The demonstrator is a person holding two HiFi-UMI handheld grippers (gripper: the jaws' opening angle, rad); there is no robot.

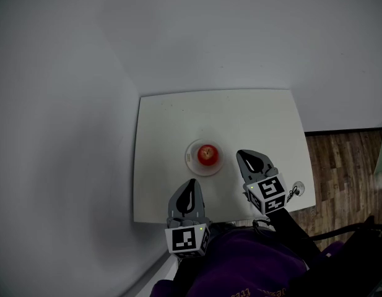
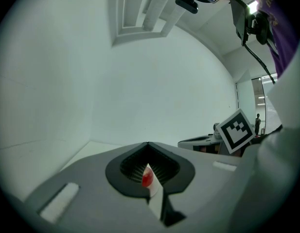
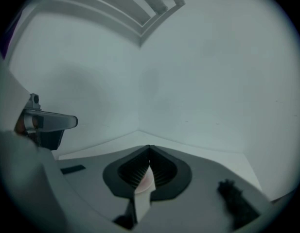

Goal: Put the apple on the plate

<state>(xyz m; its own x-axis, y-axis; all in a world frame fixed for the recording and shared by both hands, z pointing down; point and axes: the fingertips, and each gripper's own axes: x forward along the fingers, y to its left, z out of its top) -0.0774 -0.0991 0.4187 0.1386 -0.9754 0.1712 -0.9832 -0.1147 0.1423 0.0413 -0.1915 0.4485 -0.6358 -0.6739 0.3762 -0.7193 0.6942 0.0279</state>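
A red apple (image 1: 207, 154) lies on a small white plate (image 1: 192, 164) in the middle of the white table (image 1: 172, 122). My left gripper (image 1: 191, 183) hovers near the table's front edge, just short of the plate, its jaws shut on nothing. My right gripper (image 1: 240, 154) sits right of the plate, also shut and empty. In the left gripper view a sliver of the apple (image 2: 147, 178) shows through the slit below the closed tips of the left gripper (image 2: 148, 144). The right gripper view shows the right gripper (image 3: 149, 148) with its tips together and a pale bit of plate (image 3: 146, 182) behind.
A small dark object with a cord (image 1: 296, 190) lies at the table's right front corner, close to my right gripper. Grey walls meet behind the table. Wooden floor (image 1: 345, 166) lies to the right. A purple garment (image 1: 252, 265) fills the bottom of the head view.
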